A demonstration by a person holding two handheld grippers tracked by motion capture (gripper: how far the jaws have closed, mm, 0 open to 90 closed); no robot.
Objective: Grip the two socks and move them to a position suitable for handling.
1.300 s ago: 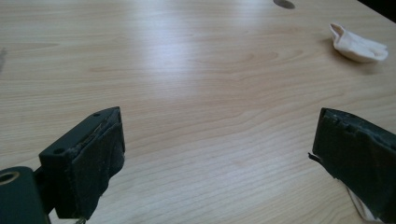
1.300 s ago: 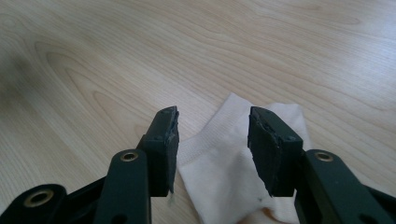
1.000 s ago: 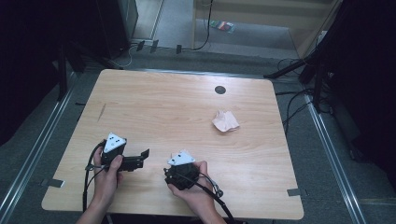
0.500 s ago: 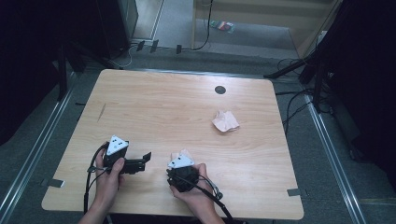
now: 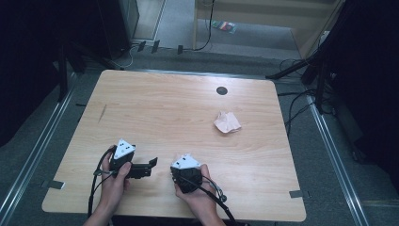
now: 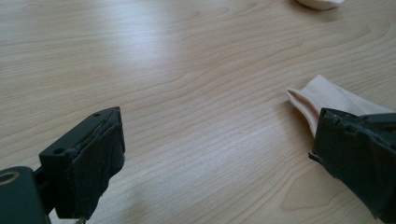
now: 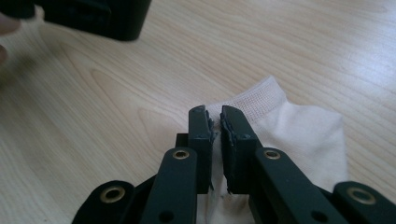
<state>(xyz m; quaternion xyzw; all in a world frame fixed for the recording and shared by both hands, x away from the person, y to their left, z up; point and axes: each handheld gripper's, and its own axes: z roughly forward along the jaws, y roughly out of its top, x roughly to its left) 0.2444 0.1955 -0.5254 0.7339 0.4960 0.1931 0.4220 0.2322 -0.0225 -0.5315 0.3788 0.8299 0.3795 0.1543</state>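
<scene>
Here right hand-held gripper pinches sock cuff on table.

High view sits up above, looking forward and down on the whole tabletop. Each tool cam rides low, skimming close along the wood; both catch the pale sock near the tools.
</scene>
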